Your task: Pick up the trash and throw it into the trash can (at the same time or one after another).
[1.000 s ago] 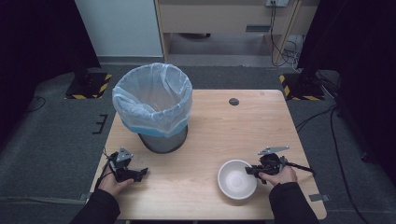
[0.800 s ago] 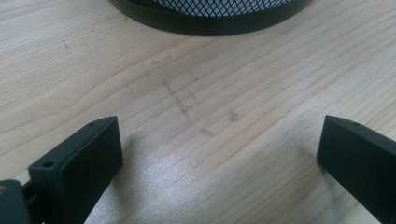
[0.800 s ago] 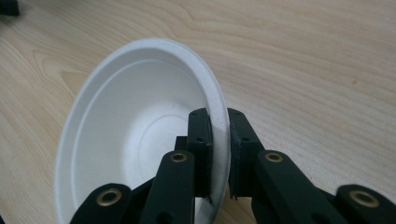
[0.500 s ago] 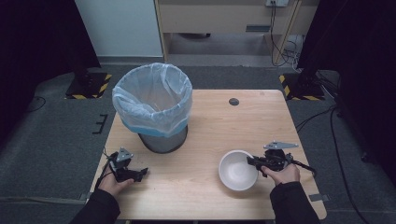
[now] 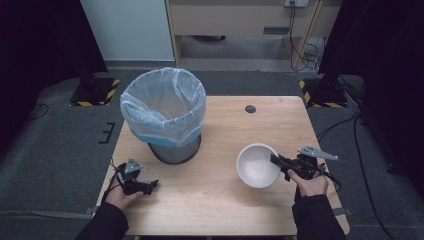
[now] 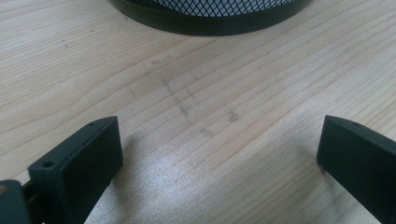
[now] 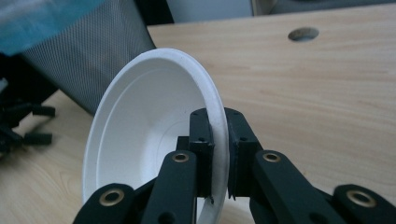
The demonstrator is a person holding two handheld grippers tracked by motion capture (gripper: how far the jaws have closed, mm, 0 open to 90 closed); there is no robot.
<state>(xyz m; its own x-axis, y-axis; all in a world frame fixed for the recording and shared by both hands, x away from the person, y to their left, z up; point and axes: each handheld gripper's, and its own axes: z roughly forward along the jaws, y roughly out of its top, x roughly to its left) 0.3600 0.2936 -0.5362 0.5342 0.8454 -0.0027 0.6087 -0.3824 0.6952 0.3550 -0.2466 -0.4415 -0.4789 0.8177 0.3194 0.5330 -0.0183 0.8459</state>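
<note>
A white paper bowl (image 5: 257, 165) hangs just above the wooden table (image 5: 225, 210), right of centre. My right gripper (image 5: 278, 161) is shut on its right rim. In the right gripper view the bowl (image 7: 144, 140) stands tilted on edge, its rim pinched between the two black jaws of the right gripper (image 7: 218, 154). My left gripper (image 5: 148, 186) rests low on the table near the front left corner, jaws wide apart with bare wood between them; in the left gripper view the left gripper (image 6: 219, 154) holds nothing.
A black mesh waste bin (image 5: 165, 117) lined with a pale blue plastic bag stands at the table's left, behind the left gripper; its base (image 6: 210, 18) shows close ahead. A round cable hole (image 5: 250, 109) sits near the far edge. Dark floor surrounds the table.
My right gripper has lifted the bowl and carried it up and away from the front edge, tilting it. The left gripper has stayed put.
</note>
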